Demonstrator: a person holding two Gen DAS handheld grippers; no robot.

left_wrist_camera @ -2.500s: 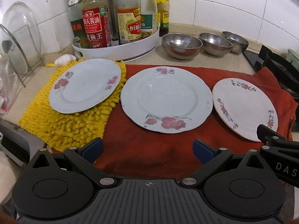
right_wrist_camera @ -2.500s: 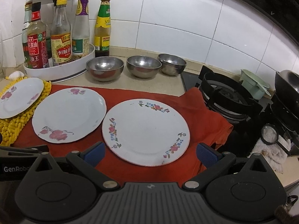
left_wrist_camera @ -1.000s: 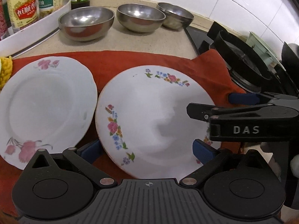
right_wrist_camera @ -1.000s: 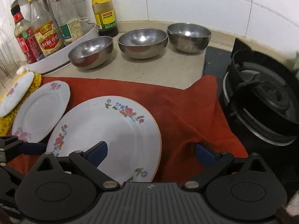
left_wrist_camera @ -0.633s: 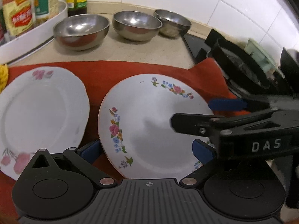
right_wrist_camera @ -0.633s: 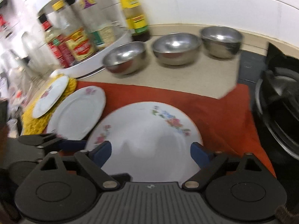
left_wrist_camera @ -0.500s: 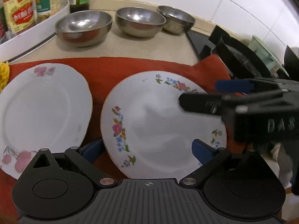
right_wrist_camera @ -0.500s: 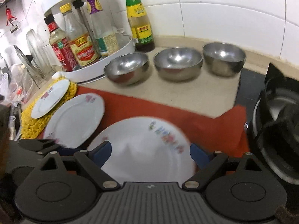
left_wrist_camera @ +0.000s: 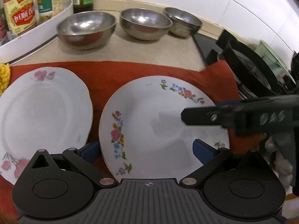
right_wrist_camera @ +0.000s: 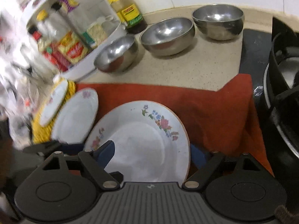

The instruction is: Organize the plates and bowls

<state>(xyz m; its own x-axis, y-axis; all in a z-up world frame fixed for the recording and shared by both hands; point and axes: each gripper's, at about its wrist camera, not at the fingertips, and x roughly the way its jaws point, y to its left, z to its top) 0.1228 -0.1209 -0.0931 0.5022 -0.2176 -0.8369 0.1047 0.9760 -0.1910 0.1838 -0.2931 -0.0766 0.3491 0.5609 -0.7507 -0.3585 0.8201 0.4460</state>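
Observation:
A white plate with a coloured flower rim lies on a red cloth. My left gripper is open, its blue pads either side of the plate's near edge. My right gripper is rolled sideways and open at the plate's right rim, one finger over the plate and the other past its rim. A pink-flowered plate lies to the left. A small plate rests on a yellow mat. Three steel bowls stand behind.
A white round rack of sauce bottles stands at the back left against the tiled wall. A black gas stove grate sits right of the cloth. Bare beige counter runs between the bowls and the cloth.
My right gripper has rolled sideways and dropped to the flowered plate's right rim, now straddling it. My left gripper has barely moved. Both stayed open.

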